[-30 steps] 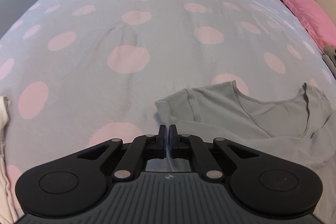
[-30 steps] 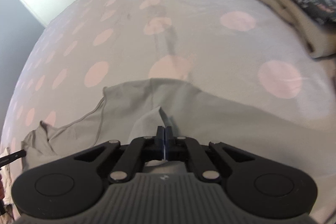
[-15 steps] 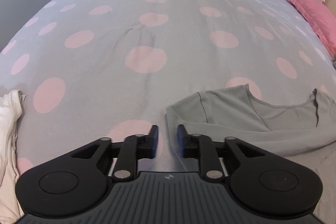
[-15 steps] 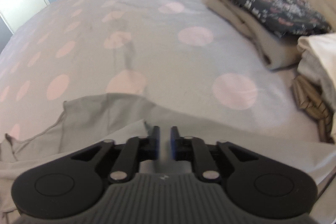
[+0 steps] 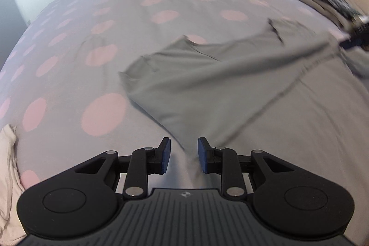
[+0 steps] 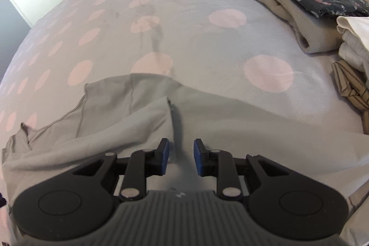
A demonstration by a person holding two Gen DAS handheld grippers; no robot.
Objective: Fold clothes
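Grey top [image 5: 226, 84] lies spread ahead of both my grippers, long axis crosswise; left gripper [image 5: 183, 155] and right gripper [image 6: 180, 157] both released, fabric between jaws.

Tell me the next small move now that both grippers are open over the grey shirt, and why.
Probably ease the left gripper forward and close on the grey shirt edge between its fingers. Both it and the right gripper are open, holding nothing, and the shirt lies rumpled and unfolded on the spotted bedspread.
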